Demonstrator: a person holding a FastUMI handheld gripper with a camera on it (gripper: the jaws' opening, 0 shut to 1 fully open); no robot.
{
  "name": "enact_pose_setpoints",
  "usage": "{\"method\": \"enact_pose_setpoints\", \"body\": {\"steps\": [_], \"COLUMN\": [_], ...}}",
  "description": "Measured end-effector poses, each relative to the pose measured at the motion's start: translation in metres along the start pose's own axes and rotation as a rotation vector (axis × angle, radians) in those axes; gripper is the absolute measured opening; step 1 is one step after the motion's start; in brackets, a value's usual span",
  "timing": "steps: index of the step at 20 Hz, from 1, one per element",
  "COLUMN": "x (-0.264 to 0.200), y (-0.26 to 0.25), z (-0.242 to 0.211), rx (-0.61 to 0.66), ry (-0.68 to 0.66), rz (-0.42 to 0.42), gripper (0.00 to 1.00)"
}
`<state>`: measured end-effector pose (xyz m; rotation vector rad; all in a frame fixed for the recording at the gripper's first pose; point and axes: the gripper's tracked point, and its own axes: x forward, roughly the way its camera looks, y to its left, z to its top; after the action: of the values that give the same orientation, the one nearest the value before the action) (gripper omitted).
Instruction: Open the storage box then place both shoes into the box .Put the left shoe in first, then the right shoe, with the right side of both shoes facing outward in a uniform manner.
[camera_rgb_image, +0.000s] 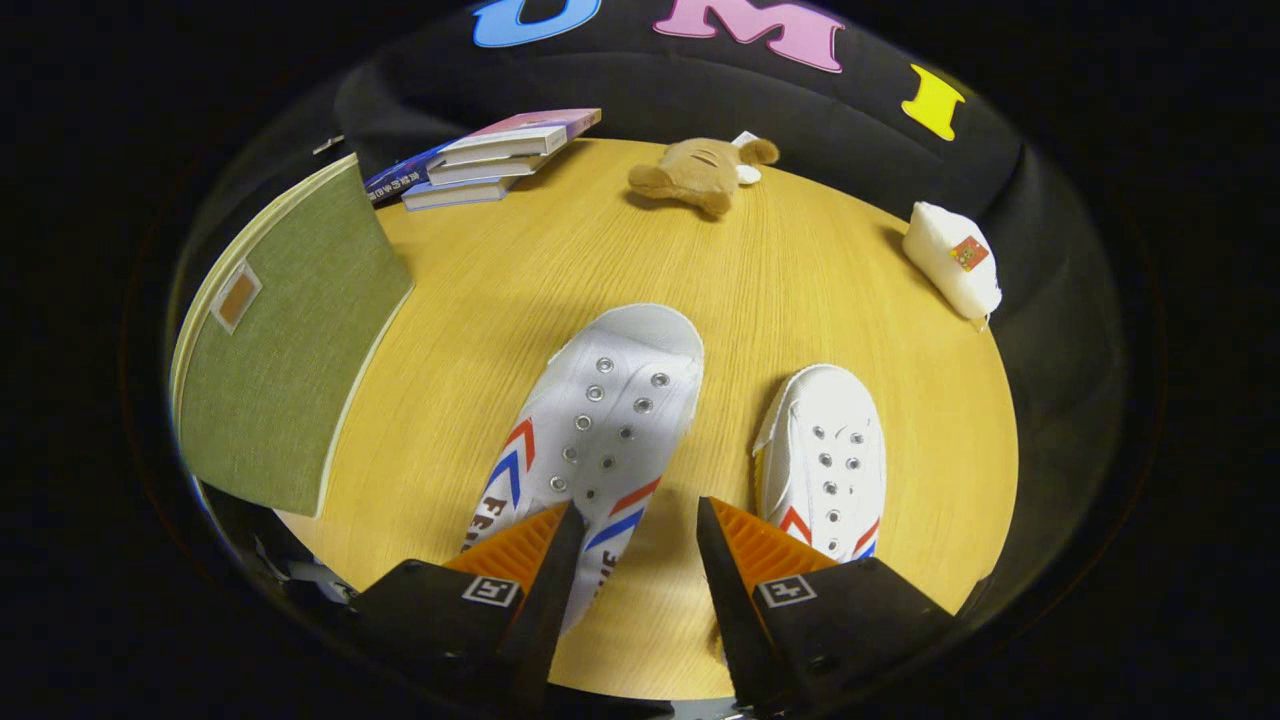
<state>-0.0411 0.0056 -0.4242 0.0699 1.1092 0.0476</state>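
On the wooden table (480, 300), two white shoes lie side by side: the left shoe (600, 420) reaches between the fingers of the gripper (635, 525), whose jaws stand apart and hold nothing; the right shoe (830, 460) lies just beyond the right finger. Beside them stands the green storage box (280, 350), closed. Books (490, 155), a plush toy (700, 170) and a white pouch (955, 260) lie farther off.

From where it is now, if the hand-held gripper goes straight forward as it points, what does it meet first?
Probably the nearer white shoe, whose side lies between the open fingers of the hand-held gripper. Depth is unclear, so it may pass above the shoe; the bare table lies beyond.
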Motion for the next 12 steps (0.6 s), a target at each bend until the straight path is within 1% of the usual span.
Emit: {"method": "enact_pose_setpoints", "body": {"steps": [1, 3, 4, 5, 6, 7, 8, 9, 12], "x": [0.002, 0.001, 0.001, -0.001, -0.001, -0.005, -0.008, -0.011, -0.023], "y": [0.009, 0.009, 0.006, 0.005, 0.005, 0.005, 0.007, 0.005, 0.008], "z": [-0.001, -0.004, -0.004, -0.005, -0.007, -0.005, -0.003, -0.001, -0.004], "rx": [0.023, 0.055, 0.091, 0.138, 0.184, 0.245, 0.295, 0.313, 0.289], "ry": [0.013, 0.049, 0.059, 0.064, 0.067, 0.062, 0.056, 0.048, 0.045], "rz": [0.053, 0.083, 0.093, 0.111, 0.137, 0.159, 0.174, 0.176, 0.182], "gripper": [0.58, 0.33, 0.28, 0.14, 0.09, 0.05, 0.06, 0.05, 0.05]}}
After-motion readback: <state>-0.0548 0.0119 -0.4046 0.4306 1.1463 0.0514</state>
